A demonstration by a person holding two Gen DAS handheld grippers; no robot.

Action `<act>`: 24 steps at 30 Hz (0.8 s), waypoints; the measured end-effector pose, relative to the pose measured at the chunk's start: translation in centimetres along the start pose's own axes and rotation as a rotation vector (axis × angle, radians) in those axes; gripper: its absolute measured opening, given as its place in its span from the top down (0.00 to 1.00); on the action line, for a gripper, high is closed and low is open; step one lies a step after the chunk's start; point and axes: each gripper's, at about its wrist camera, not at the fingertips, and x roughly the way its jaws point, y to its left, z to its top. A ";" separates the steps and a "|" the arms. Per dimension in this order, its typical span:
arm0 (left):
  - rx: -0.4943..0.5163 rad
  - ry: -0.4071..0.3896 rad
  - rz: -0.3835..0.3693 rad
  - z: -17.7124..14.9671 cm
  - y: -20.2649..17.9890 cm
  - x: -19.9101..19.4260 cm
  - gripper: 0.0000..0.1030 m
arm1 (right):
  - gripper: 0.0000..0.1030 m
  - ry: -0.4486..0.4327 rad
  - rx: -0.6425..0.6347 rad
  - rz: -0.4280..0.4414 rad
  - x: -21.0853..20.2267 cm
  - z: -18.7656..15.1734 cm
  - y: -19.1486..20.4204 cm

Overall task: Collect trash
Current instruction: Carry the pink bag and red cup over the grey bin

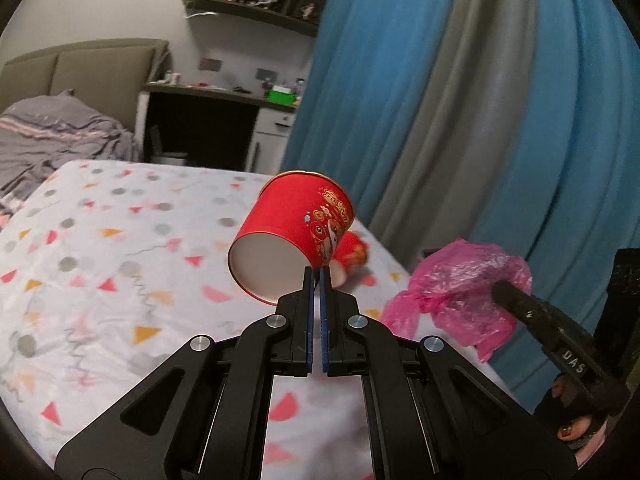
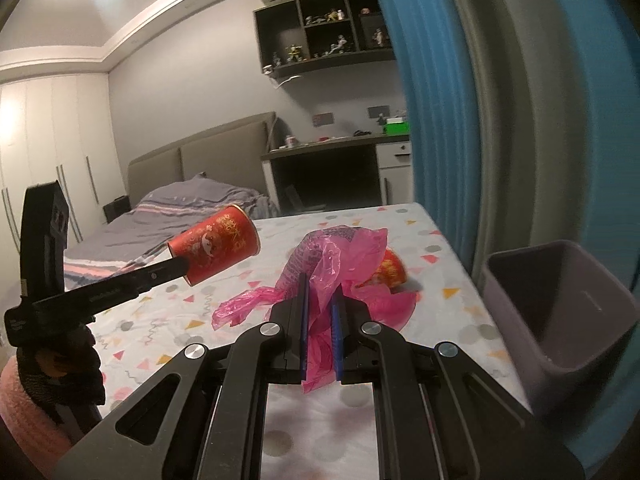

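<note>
a red paper cup (image 1: 296,224) with gold and white print and a white inside. a translucent pink plastic bag (image 2: 332,264). a white bedsheet (image 1: 120,264) with grey dots, pink and orange triangles. blue curtains (image 1: 400,80) with grey bands. a grey bin (image 2: 560,320) at right.

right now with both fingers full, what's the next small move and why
Probably carry the pink plastic bag in the right gripper over the open grey bin standing to its right and let go there. The left gripper holds the red paper cup by its rim above the table, farther from the bin.
</note>
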 end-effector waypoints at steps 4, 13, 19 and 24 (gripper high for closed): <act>0.031 0.007 -0.050 0.3 -3.0 1.7 0.99 | 0.90 -0.016 0.021 -0.053 -0.8 0.3 -2.3; 0.081 0.032 -0.193 0.9 -10.4 7.1 0.99 | 0.90 -0.053 0.065 -0.225 -2.3 0.6 -9.1; 0.114 0.072 -0.282 0.7 -15.6 11.9 0.99 | 0.90 -0.060 0.102 -0.342 -2.8 0.4 -14.2; 0.140 0.115 -0.328 -0.2 -18.9 15.7 0.99 | 0.90 -0.055 0.126 -0.399 -2.8 0.2 -17.5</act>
